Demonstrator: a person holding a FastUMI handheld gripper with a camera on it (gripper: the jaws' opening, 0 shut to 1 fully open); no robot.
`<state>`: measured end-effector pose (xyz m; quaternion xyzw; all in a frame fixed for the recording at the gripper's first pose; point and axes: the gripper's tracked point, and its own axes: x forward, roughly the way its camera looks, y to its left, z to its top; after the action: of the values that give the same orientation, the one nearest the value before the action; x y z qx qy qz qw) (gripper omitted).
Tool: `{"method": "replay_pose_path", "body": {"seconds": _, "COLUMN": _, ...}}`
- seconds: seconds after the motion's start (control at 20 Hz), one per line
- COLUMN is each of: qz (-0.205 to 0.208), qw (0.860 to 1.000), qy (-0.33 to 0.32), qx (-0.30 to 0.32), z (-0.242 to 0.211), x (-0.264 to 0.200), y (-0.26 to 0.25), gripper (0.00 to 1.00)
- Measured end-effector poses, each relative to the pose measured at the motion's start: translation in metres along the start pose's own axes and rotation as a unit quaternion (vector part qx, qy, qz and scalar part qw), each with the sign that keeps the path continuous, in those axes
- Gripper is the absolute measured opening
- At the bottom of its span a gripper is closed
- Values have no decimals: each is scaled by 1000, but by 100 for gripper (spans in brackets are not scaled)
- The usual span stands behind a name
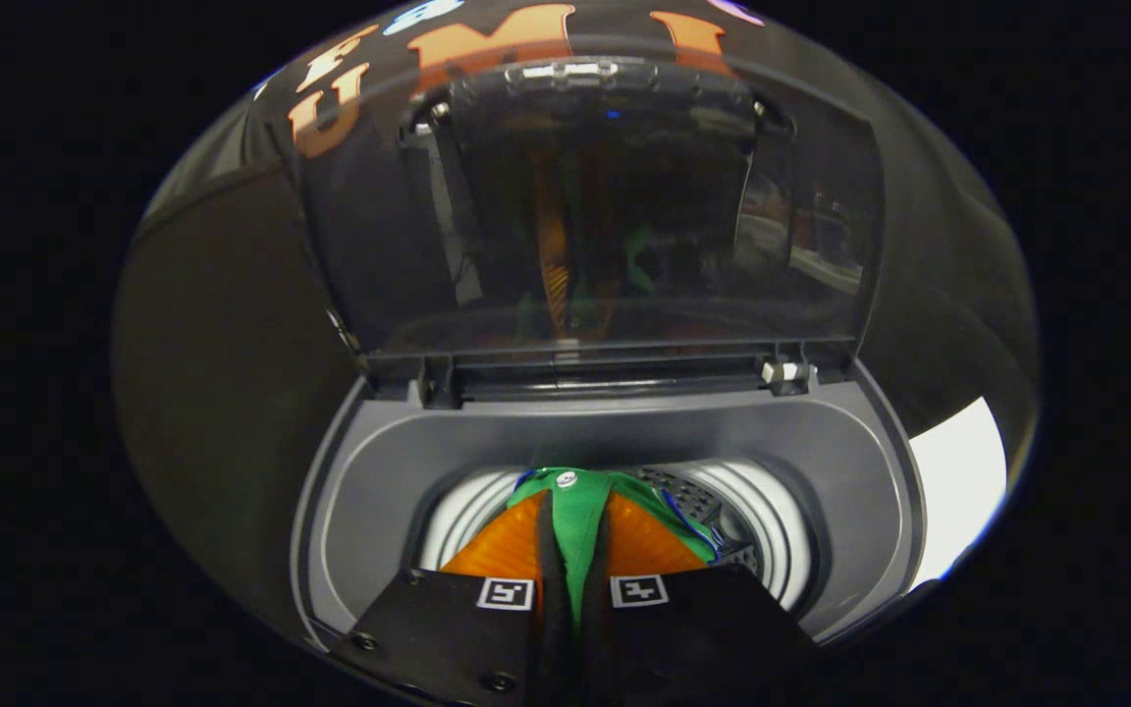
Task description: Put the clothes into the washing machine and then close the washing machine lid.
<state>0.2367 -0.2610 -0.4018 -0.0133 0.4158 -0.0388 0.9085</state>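
Over the washing machine (615, 432) tub, the claw (573, 550) pinches the green cloth (573, 511) tight. It seems partly inside already. Best to go lower before letting go, so nothing hangs out. Its lid (605, 206) stands open.

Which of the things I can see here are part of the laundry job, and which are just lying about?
Part of the job:
- green garment, pinched between the fingers of the hand-held gripper, over the drum
- washing machine, its drum open
- lid, standing up, not yet closed

Just there:
- black booth wall
- white surface beside the machine
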Motion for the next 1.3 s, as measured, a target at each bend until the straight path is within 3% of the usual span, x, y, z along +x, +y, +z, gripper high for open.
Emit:
{"method": "replay_pose_path", "body": {"seconds": 0.35, "qz": -27, "qw": 994, "qy": 106, "qx": 20, "z": -35, "x": 24, "y": -18, "gripper": 15}}
{"method": "replay_pose_path", "body": {"seconds": 0.8, "qz": -41, "qw": 992, "qy": 120, "qx": 16, "z": -39, "x": 26, "y": -22, "gripper": 19}}
{"method": "replay_pose_path", "body": {"seconds": 0.9, "qz": -47, "qw": 992, "qy": 121, "qx": 10, "z": -39, "x": 26, "y": -25, "gripper": 33}}
{"method": "replay_pose_path", "body": {"seconds": 0.95, "qz": -53, "qw": 991, "qy": 120, "qx": 3, "z": -40, "x": 27, "y": -26, "gripper": 47}}
{"method": "replay_pose_path", "body": {"seconds": 1.05, "qz": -57, "qw": 992, "qy": 115, "qx": -5, "z": -39, "x": 25, "y": -27, "gripper": 59}}
{"method": "replay_pose_path", "body": {"seconds": 1.2, "qz": -68, "qw": 991, "qy": 113, "qx": 1, "z": -40, "x": 22, "y": -33, "gripper": 100}}
{"method": "replay_pose_path", "body": {"seconds": 1.3, "qz": -68, "qw": 992, "qy": 110, "qx": 5, "z": -39, "x": 23, "y": -36, "gripper": 99}}
